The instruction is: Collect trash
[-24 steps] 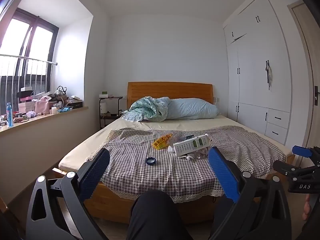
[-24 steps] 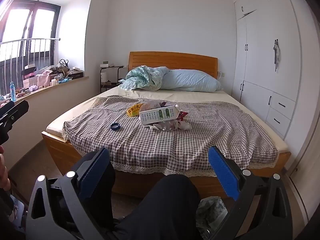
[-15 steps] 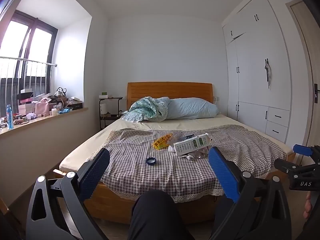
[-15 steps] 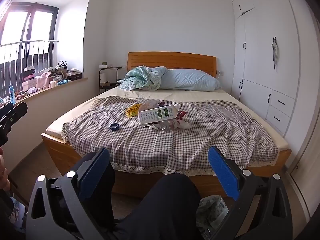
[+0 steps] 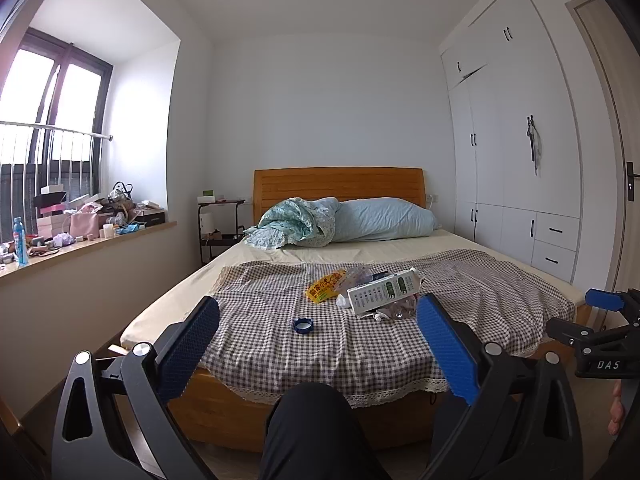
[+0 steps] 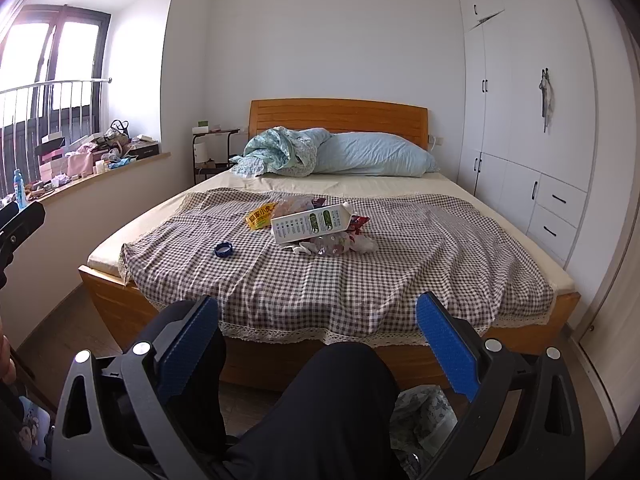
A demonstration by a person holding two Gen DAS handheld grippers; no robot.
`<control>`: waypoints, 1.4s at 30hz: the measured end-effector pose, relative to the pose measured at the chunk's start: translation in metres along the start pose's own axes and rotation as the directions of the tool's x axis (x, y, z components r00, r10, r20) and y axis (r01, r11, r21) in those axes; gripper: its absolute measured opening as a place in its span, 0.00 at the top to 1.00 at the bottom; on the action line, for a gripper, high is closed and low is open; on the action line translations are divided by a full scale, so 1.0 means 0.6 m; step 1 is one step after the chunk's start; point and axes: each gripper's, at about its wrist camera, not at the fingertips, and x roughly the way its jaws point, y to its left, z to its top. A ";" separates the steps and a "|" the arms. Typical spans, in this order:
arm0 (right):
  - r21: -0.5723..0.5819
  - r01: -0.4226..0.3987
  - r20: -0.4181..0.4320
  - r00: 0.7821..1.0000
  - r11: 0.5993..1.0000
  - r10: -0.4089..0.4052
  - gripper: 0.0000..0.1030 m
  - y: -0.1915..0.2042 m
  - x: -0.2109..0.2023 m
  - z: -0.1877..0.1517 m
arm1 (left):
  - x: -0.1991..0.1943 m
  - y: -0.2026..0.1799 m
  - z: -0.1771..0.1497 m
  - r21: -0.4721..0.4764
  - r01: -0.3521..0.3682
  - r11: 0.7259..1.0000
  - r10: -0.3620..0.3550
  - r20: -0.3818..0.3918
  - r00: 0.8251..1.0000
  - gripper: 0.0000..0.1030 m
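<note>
Trash lies in a heap on the checked cloth (image 5: 360, 340) (image 6: 360, 280) over the bed: a white carton (image 5: 382, 291) (image 6: 310, 222) on its side, a yellow snack bag (image 5: 325, 286) (image 6: 261, 215), crumpled clear and red wrappers (image 6: 340, 242), and a blue cap (image 5: 303, 325) (image 6: 223, 249) apart to the left. My left gripper (image 5: 318, 344) is open and empty, well short of the bed. Lower down, my right gripper (image 6: 318, 340) is open too, nothing between its fingers. A patterned bag (image 6: 424, 412) sits on the floor below it.
The person's dark-clad knees (image 5: 316, 432) (image 6: 332, 400) fill the foreground before the wooden bed frame (image 6: 120, 308). Pillow (image 5: 384, 218) and bundled blanket (image 5: 292, 220) lie at the headboard. White wardrobe (image 5: 520, 160) on the right, cluttered window sill (image 5: 80, 232) and side table (image 5: 218, 224) on the left.
Both views have drifted only slightly; the bed and trash sit a little lower in the left wrist view. Both grippers stay open and nothing was touched.
</note>
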 end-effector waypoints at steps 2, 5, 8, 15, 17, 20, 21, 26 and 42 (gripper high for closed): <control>-0.002 0.003 0.001 1.000 1.000 -0.003 0.08 0.001 0.000 -0.001 | -0.001 -0.001 0.000 0.001 -0.001 1.000 0.001 0.000 1.000 0.07; -0.003 0.005 -0.002 1.000 1.000 -0.005 0.08 0.002 0.002 -0.002 | -0.001 0.000 0.000 -0.001 -0.001 1.000 0.001 -0.001 1.000 0.07; -0.003 0.004 -0.001 1.000 1.000 -0.004 0.08 0.002 0.002 -0.003 | -0.001 -0.001 0.001 -0.002 -0.006 1.000 0.006 -0.002 1.000 0.07; 0.000 -0.003 -0.002 1.000 1.000 0.003 0.08 0.001 0.003 -0.003 | -0.001 -0.003 0.003 -0.001 -0.007 1.000 0.007 -0.002 1.000 0.07; 0.002 -0.005 -0.002 1.000 1.000 0.005 0.08 0.001 0.002 -0.003 | -0.001 -0.003 0.002 -0.002 -0.006 1.000 0.006 -0.001 1.000 0.07; 0.002 -0.006 -0.001 1.000 1.000 0.006 0.08 -0.002 0.001 -0.005 | -0.001 -0.003 0.002 -0.002 -0.006 1.000 0.006 -0.001 1.000 0.07; 0.003 -0.007 -0.001 1.000 1.000 0.007 0.08 -0.004 0.001 -0.005 | -0.001 -0.004 0.003 -0.002 -0.007 1.000 0.007 -0.002 1.000 0.07; 0.003 -0.006 0.001 1.000 1.000 0.006 0.08 -0.004 0.000 -0.005 | -0.001 -0.004 0.003 -0.005 -0.005 1.000 0.005 -0.003 1.000 0.07; 0.001 -0.006 -0.008 1.000 1.000 0.006 0.08 0.000 0.005 -0.005 | -0.006 0.000 0.007 -0.006 0.006 1.000 -0.006 0.000 1.000 0.07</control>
